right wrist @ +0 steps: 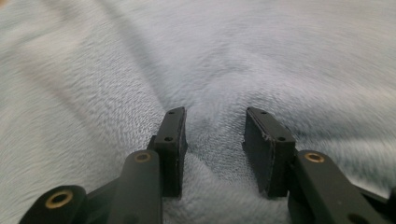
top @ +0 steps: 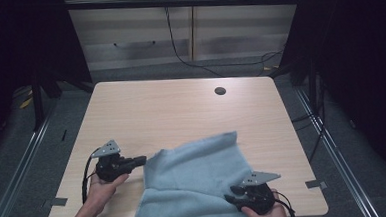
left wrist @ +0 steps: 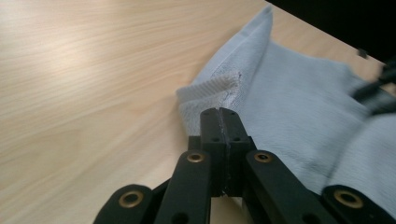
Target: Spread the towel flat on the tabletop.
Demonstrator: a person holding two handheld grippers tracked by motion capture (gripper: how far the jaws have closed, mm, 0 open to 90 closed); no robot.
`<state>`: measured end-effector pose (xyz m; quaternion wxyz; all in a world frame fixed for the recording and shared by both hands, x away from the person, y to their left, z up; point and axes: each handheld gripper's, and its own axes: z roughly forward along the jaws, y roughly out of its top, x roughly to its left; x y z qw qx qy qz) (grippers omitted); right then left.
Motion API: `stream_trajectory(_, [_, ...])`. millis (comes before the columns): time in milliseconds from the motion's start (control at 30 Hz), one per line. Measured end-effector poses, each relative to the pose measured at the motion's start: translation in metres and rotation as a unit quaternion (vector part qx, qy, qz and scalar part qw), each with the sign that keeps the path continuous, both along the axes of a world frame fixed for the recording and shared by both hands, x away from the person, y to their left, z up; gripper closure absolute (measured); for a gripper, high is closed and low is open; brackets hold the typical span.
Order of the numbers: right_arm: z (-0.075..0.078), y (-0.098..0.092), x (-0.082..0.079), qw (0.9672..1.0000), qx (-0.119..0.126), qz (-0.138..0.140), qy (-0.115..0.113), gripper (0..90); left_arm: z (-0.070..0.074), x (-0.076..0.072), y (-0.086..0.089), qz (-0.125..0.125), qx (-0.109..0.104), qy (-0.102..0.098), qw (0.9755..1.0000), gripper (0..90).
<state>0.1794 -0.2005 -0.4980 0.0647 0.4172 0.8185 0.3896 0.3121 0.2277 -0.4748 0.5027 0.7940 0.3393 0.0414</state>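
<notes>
Towel [top: 195,181] runs diagonally across our wood surface [top: 181,109]; left gripper [top: 142,160] pinched shut beside its corner, right gripper [top: 229,194] half-open, empty.

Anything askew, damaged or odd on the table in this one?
Nothing damaged or spilled. The light blue towel lies rumpled and crooked, its near edge hanging over the table front. Its left corner is curled up just ahead of the shut left gripper. The right gripper rests open on the towel.

Pale blue towel [top: 200,180] rumpled, near table edge, one corner upturned
</notes>
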Motion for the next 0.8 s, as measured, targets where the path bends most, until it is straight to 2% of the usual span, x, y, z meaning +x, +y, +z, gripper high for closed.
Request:
stream_trajectory(67, [0.002,0.002,-0.007,0.9999,-0.005,0.01,0.003,56.8,-0.006,0.005,0.004,0.002,-0.011,0.019,0.9998,90.0])
stream_trajectory(133, [0.006,0.0,-0.007,0.9999,-0.007,0.012,-0.01,55.8,-0.01,0.007,0.006,0.005,-0.012,0.031,0.9994,87.3])
stream_trajectory(167, [0.01,-0.003,-0.003,0.9998,0.001,0.0,-0.022,55.2,-0.012,0.008,0.006,0.01,-0.018,0.038,0.999,84.5])
stream_trajectory(233, [0.015,-0.012,0.014,0.9988,0.008,-0.023,-0.043,53.9,-0.013,0.008,0.005,0.014,-0.023,0.045,0.9986,70.7])
stream_trajectory(300, [0.016,-0.023,0.043,0.9972,-0.006,-0.053,-0.052,52.8,-0.013,0.007,0.002,0.024,-0.006,0.037,0.999,62.3])
stream_trajectory(333, [0.015,-0.027,0.052,0.9966,-0.004,-0.063,-0.052,52.7,-0.014,0.008,0.002,0.031,0.0,0.041,0.9987,56.6])
stream_trajectory(367, [0.013,-0.03,0.064,0.9955,-0.007,-0.076,-0.055,52.6,-0.016,0.009,0.001,0.036,0.005,0.043,0.9984,53.4])
stream_trajectory(400, [0.011,-0.033,0.075,0.9946,-0.016,-0.084,-0.058,52.4,-0.017,0.009,0.002,0.049,0.018,0.035,0.998,52.4])
stream_trajectory(467, [0.005,-0.037,0.094,0.9939,-0.009,-0.096,-0.053,51.7,-0.021,0.012,0.004,0.049,0.015,0.047,0.9976,48.4])
stream_trajectory(500, [0.002,-0.038,0.101,0.9935,-0.01,-0.101,-0.05,51.0,-0.024,0.014,0.005,0.05,0.02,0.049,0.9973,46.7])
stream_trajectory(533, [0.0,-0.04,0.108,0.9927,-0.009,-0.11,-0.049,50.5,-0.026,0.015,0.005,0.049,0.021,0.053,0.9972,46.8])
stream_trajectory(633, [-0.005,-0.042,0.121,0.9909,-0.007,-0.126,-0.047,49.4,-0.033,0.017,0.0,0.042,0.043,0.057,0.9966,46.1])
stream_trajectory(733, [-0.007,-0.04,0.128,0.9898,-0.018,-0.133,-0.048,47.7,-0.034,0.014,-0.007,0.03,0.069,0.031,0.9967,50.0])
stream_trajectory(800, [-0.009,-0.038,0.133,0.9902,-0.016,-0.131,-0.045,46.8,-0.034,0.011,-0.011,0.022,0.092,0.009,0.9954,60.7])
